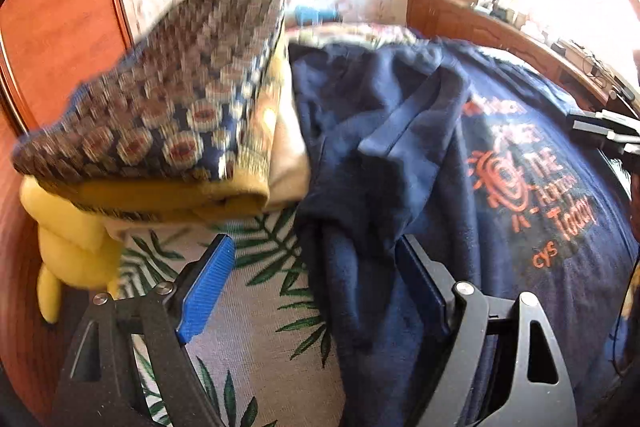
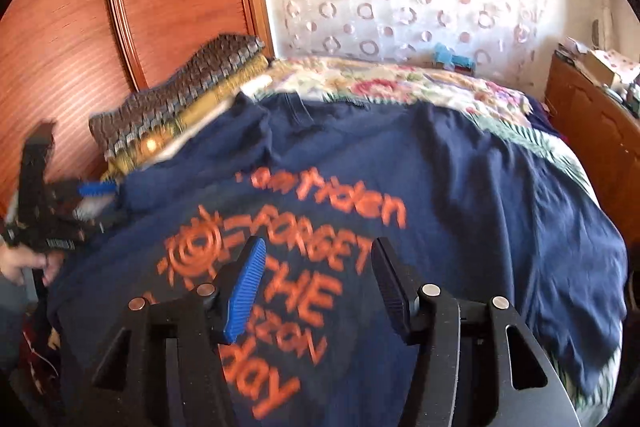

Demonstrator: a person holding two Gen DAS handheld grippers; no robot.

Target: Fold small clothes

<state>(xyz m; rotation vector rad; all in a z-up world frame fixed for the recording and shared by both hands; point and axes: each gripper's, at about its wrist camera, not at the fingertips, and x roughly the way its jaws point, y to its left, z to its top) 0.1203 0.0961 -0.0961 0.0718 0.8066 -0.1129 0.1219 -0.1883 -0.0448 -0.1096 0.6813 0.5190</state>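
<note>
1. The left wrist view shows the left tool (image 1: pixel 308 287) gaping over the navy T-shirt (image 1: pixel 500 155)'s bunched sleeve, beside a folded stack (image 1: pixel 168 123) and yellow plush (image 1: pixel 72 247).
2. The right wrist view shows the shirt spread on the bed (image 2: pixel 400 83), the right tool (image 2: pixel 316 287) parted above it, empty.
</note>
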